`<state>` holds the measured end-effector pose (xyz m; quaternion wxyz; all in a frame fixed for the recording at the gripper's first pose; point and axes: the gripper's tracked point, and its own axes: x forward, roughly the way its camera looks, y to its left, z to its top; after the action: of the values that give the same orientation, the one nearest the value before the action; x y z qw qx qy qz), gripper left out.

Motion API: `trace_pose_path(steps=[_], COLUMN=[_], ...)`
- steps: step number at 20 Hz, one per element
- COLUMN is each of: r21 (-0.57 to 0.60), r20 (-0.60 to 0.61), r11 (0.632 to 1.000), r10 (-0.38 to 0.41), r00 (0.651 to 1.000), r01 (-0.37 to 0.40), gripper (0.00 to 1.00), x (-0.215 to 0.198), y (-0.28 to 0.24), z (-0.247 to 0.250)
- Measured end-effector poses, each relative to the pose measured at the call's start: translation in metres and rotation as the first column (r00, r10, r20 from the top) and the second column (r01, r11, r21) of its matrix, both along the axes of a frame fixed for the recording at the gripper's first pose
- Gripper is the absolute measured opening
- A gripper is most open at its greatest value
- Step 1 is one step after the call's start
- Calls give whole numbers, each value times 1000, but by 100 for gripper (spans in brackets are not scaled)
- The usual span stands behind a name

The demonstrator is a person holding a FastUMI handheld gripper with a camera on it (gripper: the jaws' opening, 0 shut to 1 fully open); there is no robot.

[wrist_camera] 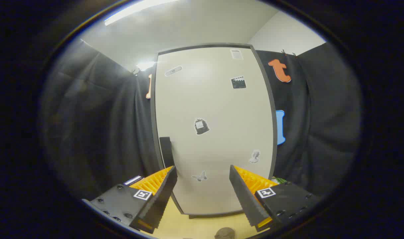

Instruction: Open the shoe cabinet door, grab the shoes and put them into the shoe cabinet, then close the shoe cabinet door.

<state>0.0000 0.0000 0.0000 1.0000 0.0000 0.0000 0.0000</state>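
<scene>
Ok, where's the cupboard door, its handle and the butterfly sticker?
shoe cabinet door [218, 99], gripper view, bare middle of the panel.
door handle [166, 151], gripper view, middle of the dark bar.
butterfly sticker [200, 176], gripper view, its body.

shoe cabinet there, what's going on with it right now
A person is pointing a hand-held gripper at the shoe cabinet, which stands on a pale floor with its light, sticker-dotted door shut. The fingers are open and hold nothing. The dark handle sits by the door's left edge, just beyond the left finger, and nothing touches it yet. A dark shape that may be a shoe lies on the floor between the fingers.
</scene>
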Motion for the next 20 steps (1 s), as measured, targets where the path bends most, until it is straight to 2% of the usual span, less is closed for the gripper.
trace_pose_path(steps=[11, 20], r21=[-12, 7], r20=[-1, -26], r11=[1000, 999], r10=[4, 46], r00=[1000, 999], r01=[-4, -46], gripper=[98, 99], x=[15, 61], y=[23, 67], z=[-1, -18])
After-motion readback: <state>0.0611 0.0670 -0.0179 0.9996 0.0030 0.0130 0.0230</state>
